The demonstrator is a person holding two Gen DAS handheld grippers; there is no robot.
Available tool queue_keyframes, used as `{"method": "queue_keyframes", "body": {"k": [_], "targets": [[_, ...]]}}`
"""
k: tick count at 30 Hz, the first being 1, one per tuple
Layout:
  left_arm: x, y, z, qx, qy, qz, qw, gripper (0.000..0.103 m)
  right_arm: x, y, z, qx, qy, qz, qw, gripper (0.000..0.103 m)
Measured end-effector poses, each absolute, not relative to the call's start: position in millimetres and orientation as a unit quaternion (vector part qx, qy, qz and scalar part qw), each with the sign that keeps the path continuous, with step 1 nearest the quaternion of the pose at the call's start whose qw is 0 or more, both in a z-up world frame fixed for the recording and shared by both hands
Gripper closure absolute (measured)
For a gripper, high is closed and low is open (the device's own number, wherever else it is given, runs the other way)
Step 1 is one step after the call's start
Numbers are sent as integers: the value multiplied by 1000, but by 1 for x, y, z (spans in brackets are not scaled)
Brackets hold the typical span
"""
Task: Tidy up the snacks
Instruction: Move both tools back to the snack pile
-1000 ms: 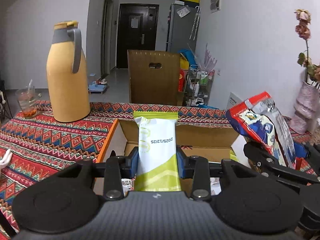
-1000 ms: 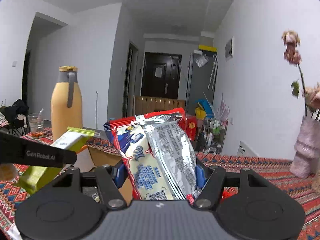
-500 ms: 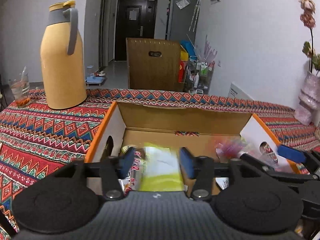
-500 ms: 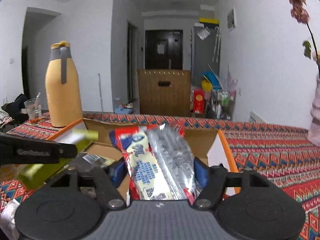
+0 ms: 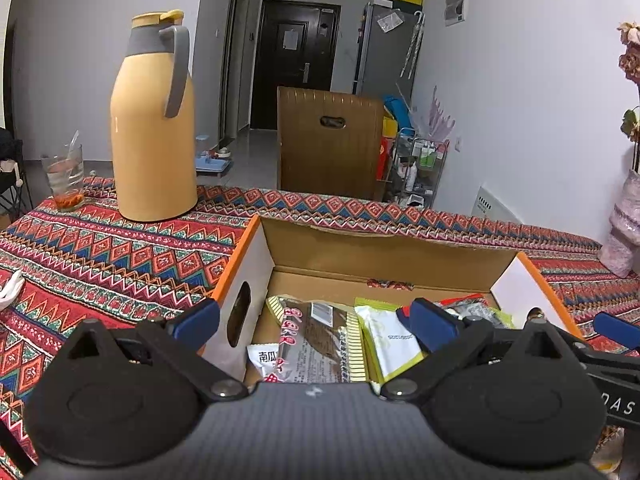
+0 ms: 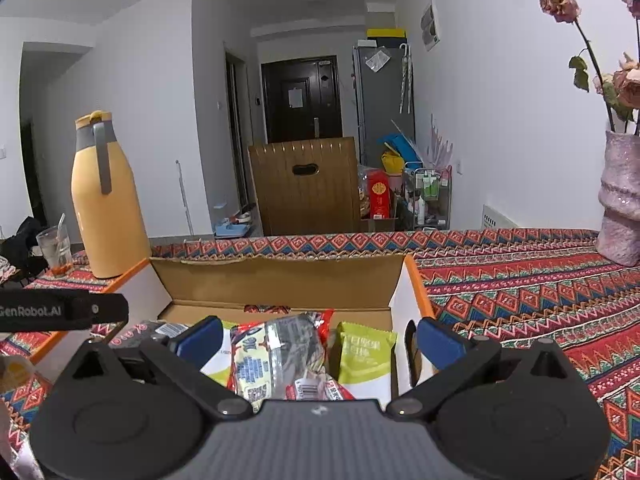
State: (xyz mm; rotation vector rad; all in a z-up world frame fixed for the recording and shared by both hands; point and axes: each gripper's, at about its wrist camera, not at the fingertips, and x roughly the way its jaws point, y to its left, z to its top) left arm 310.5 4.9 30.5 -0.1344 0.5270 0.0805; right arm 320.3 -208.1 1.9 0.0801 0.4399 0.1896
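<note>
1. Snack packets: green-white packet and red-silver packet lie inside cardboard box.
2. Left gripper: jaws just opened, wide apart, empty.
3. Right gripper: same.

"GenRobot.AI" — on the black bar; "南瓜" — on a white packet.

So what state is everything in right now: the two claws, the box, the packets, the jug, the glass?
left gripper: open, jaws just widened, nothing held.
right gripper: open, jaws just widened, nothing held.
cardboard box: open, holding snacks.
white-green packet: lying in box.
red-blue packet: lying in box.
yellow jug: upright, lid closed.
glass: upright, nearly empty.
</note>
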Motion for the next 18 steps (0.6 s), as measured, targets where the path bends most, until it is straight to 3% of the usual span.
{"method": "queue_keyframes", "body": {"k": [18], "targets": [[252,15,73,-47,236,38,970,0,254,-206,52,-3,165,116,979,0]]}}
